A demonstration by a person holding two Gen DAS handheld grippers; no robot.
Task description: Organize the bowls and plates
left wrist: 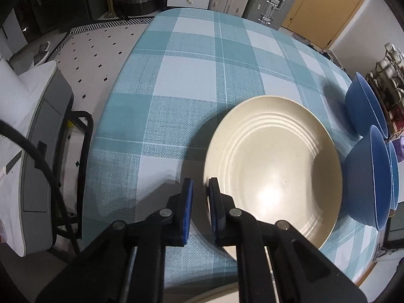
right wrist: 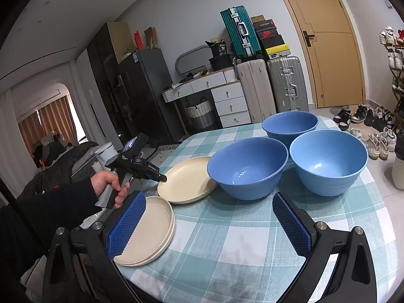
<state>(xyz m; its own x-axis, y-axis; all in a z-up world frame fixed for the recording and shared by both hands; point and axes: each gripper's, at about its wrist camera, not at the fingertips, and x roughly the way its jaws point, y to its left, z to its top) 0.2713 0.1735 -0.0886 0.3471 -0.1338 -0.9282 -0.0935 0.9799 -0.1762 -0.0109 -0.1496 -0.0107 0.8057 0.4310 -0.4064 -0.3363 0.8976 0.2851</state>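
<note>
Down at the near rim of the cream plate (left wrist: 272, 166), the left gripper (left wrist: 200, 189) has its jaws pinched onto the rim, one blue pad under the outside edge and the other over the inside. A person's left hand (right wrist: 111, 181), in a dark sleeve, holds its handle. That plate lies flat on the checked table (left wrist: 189, 75), just left of three blue bowls (right wrist: 248, 166) that stand upright close together. Nearer the table's front edge sits a stack of cream plates (right wrist: 151, 229), close beside the gripped plate. The right gripper (right wrist: 209, 223) hovers over the table with its jaws wide apart and nothing between them; its left pad partly covers the stack in the right wrist view.
</note>
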